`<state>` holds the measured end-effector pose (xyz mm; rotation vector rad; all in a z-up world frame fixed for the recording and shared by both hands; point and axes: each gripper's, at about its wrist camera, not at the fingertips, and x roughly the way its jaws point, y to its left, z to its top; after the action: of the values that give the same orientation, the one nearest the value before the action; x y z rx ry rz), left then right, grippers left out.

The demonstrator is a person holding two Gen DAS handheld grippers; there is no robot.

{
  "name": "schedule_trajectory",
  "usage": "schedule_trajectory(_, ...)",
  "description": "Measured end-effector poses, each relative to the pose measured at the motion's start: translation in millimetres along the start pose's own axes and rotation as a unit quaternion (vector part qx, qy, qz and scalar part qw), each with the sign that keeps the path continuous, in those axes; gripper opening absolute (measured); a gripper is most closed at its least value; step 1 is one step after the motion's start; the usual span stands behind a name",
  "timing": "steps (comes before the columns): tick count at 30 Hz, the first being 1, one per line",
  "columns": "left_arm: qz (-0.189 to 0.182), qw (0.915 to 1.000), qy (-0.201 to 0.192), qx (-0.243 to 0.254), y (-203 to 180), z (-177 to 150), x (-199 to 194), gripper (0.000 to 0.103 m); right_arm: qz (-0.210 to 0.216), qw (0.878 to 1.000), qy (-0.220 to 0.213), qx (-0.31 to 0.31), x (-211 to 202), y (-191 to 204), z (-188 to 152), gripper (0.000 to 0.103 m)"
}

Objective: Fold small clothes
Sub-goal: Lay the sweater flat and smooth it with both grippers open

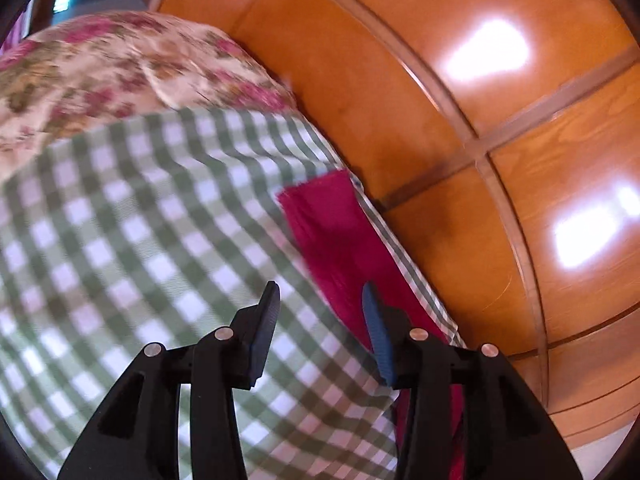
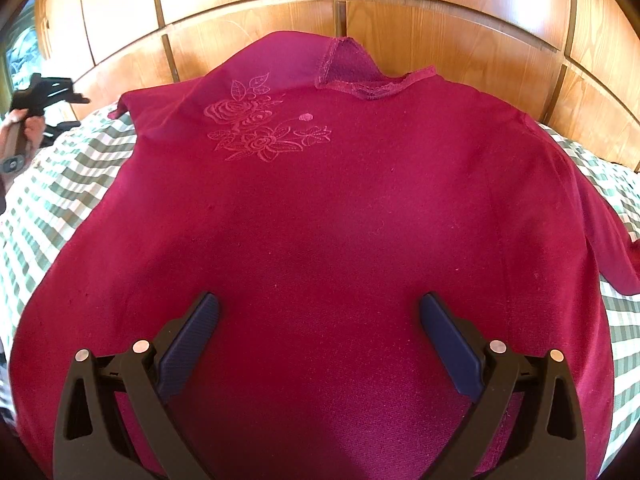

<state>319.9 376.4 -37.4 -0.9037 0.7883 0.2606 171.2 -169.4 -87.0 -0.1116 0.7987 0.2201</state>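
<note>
No writing or labels were legible. One floral pillow [image 1: 120, 64] lay at the far left on the green checked bedcover [image 1: 140, 240]. The left gripper [image 1: 320, 296] hovered with its fingers parted, pinching nothing, beside a strip of the one magenta sweater [image 2: 320, 208]. The sweater lay spread flat on the bedcover, its rose embroidery [image 2: 260, 128] facing up and its collar toward the wooden panels [image 2: 440, 20]. The right gripper [image 2: 320, 308] was spread wide above its lower part.
</note>
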Motion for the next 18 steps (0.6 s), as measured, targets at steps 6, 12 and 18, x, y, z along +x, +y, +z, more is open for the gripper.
schedule_trajectory(6,0.031,0.9994,0.013,-0.008,-14,8,46,0.042,0.001,1.000,0.000,0.000,0,0,0,0.100)
schedule_trajectory(12,0.064,0.9975,0.009,0.030,-30,19,71,0.016,-0.003,1.000,0.000,0.000,2,0,0,0.100)
schedule_trajectory(18,0.069,0.9948,-0.053,0.053,-30,10,23,0.006,-0.002,1.000,0.000,0.000,2,0,0,0.100)
